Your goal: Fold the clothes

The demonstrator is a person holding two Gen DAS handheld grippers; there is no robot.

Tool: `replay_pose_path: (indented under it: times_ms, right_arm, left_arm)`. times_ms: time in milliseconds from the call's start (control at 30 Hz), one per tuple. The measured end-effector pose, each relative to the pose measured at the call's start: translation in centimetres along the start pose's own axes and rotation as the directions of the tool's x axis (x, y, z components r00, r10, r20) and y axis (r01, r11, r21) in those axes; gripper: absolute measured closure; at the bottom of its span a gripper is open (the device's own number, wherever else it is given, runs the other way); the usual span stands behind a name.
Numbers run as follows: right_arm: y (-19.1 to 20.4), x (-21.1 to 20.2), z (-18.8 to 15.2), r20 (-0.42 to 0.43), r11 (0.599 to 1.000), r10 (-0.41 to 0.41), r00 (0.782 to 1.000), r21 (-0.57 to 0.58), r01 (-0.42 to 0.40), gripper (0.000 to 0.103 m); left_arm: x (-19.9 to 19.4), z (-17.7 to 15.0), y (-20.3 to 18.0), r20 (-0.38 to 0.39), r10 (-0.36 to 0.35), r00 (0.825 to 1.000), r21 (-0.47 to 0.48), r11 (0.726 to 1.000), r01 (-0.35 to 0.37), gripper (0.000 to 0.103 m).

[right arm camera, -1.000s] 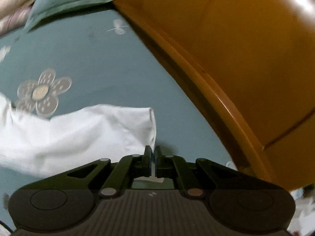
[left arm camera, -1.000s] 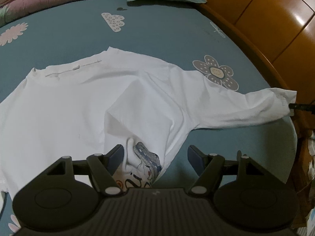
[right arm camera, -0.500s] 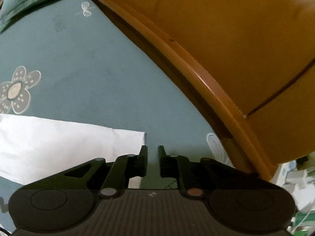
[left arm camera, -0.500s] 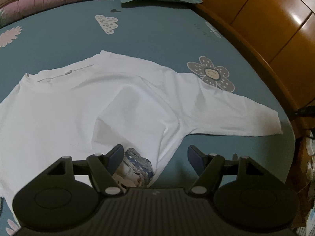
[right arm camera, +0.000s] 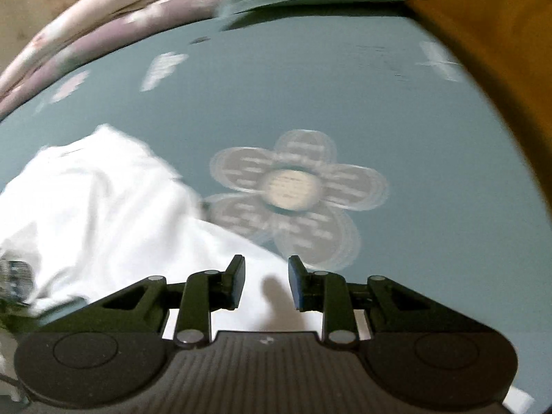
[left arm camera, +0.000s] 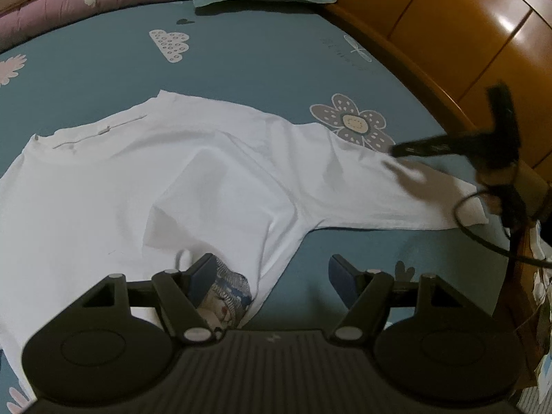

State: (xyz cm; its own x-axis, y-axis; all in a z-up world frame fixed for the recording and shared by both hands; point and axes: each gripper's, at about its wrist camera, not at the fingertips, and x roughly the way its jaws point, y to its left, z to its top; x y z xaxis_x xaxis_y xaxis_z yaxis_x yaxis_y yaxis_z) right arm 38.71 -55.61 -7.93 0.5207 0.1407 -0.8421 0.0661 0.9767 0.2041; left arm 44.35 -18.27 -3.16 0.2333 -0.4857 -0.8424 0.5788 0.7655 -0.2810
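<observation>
Left wrist view: the shirt lies flat on the bed, filling the frame from 9 o'clock through the centre, its collar toward 11 o'clock. The left gripper sits at 6 o'clock with jaws wide apart and nothing pinched; its left finger rests over the shirt's hem, where a printed patch shows, and its right finger is over bare sheet. The gripper points steeply down toward the bed. The sleeve runs long from the centre out to 3 o'clock, cuff end at the bed's edge. At 3 o'clock the right gripper hangs just above the sleeve, blurred, its tip pointing toward 9 o'clock.

Right wrist view, blurred: the right gripper at 6 o'clock has its jaws opening, with a clear gap. White cloth lies under and between them, but neither pad presses it. The shirt spreads toward 9 o'clock; a flower print lies at centre, beside the cloth.
</observation>
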Motion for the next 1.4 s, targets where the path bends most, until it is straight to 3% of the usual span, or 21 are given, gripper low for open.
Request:
replay_pose_path:
  times_ms: [100, 133, 167, 233, 300, 400, 467, 633, 800, 867, 900, 967, 1067, 1133, 1267, 1400]
  right_arm:
    - [1.5, 2.8, 0.9, -0.033, 0.996, 0.085, 0.996, 0.017, -0.085, 0.071]
    - [1.7, 3.8, 1.2, -0.035, 0.998, 0.067, 0.997, 0.022, -0.066, 0.071]
    - [1.8, 4.9, 1.5, -0.038, 0.999, 0.048, 0.998, 0.028, -0.047, 0.079]
    - [1.7, 5.4, 2.2, -0.013, 0.997, -0.042, 0.999, 0.056, 0.043, 0.080]
    - [1.6, 4.9, 2.9, 0.000, 0.983, -0.151, 0.989, 0.102, 0.150, 0.067]
    - [2.4, 3.1, 2.9, 0.026, 0.988, -0.013, 1.000, 0.154, 0.009, 0.061]
    - [4.5, 1.8, 2.0, 0.020, 0.992, 0.052, 0.998, 0.112, -0.053, 0.053]
    - [10.7, 1.5, -1.9, -0.085, 0.971, 0.233, 0.969, 0.082, -0.226, 0.052]
    - [15.8, 2.9, -6.5, -0.197, 0.943, 0.330, 0.923, 0.111, -0.314, 0.050]
    - [17.3, 3.1, -7.5, -0.206, 0.942, 0.336, 0.919, 0.098, -0.322, 0.046]
    - [18.1, 3.2, -8.0, -0.210, 0.941, 0.339, 0.917, 0.092, -0.326, 0.038]
    - [19.4, 3.3, -8.9, -0.220, 0.940, 0.341, 0.914, 0.079, -0.332, 0.037]
    - [20.6, 3.1, -9.2, -0.249, 0.943, 0.331, 0.910, 0.067, -0.325, 0.037]
    - [20.7, 3.4, -9.5, -0.273, 0.945, 0.325, 0.905, 0.068, -0.319, 0.037]
    - [20.9, 2.9, -10.4, -0.282, 0.951, 0.308, 0.909, 0.075, -0.300, 0.036]
    - [21.3, 1.3, -11.1, -0.314, 0.981, 0.185, 0.931, 0.002, -0.195, 0.029]
  left_arm:
    - [-0.2, -0.6, 0.4, -0.003, -0.003, 1.000, -0.023, 1.000, 0.003, 0.032]
    - [-0.2, -0.8, 0.6, -0.005, -0.002, 1.000, -0.031, 1.000, 0.002, 0.032]
    - [-0.3, -1.0, 0.7, -0.005, 0.000, 1.000, -0.040, 0.999, 0.000, 0.032]
    - [-0.8, -1.5, 1.1, 0.001, -0.004, 1.000, -0.062, 0.998, 0.004, 0.032]
    - [-1.5, -2.1, 1.5, 0.004, -0.011, 1.000, -0.087, 0.996, 0.012, 0.032]
    - [-2.8, -3.3, 1.9, 0.013, -0.012, 1.000, -0.117, 0.993, 0.014, 0.032]
    - [-3.8, -4.4, 2.2, 0.014, -0.012, 1.000, -0.148, 0.989, 0.014, 0.032]
    - [-6.1, -7.6, 3.4, 0.007, 0.009, 1.000, -0.233, 0.972, -0.007, 0.031]
    - [-7.5, -11.1, 5.8, -0.023, 0.054, 0.998, -0.337, 0.940, -0.058, 0.031]
    - [-7.6, -12.6, 7.0, -0.031, 0.051, 0.998, -0.395, 0.917, -0.059, 0.031]
    - [-7.5, -13.2, 7.5, -0.032, 0.048, 0.998, -0.422, 0.905, -0.057, 0.031]
    - [-7.4, -14.4, 8.4, -0.032, 0.042, 0.999, -0.475, 0.878, -0.052, 0.032]
    - [-7.7, -15.2, 8.2, -0.027, 0.036, 0.999, -0.460, 0.887, -0.044, 0.032]
    - [-7.9, -15.3, 7.3, -0.035, 0.029, 0.999, -0.413, 0.910, -0.041, 0.031]
    - [-7.9, -14.4, 5.3, -0.020, -0.055, 0.998, -0.312, 0.949, 0.046, 0.031]
    - [-6.5, -12.6, 3.6, -0.016, -0.140, 0.990, -0.245, 0.961, 0.132, 0.031]
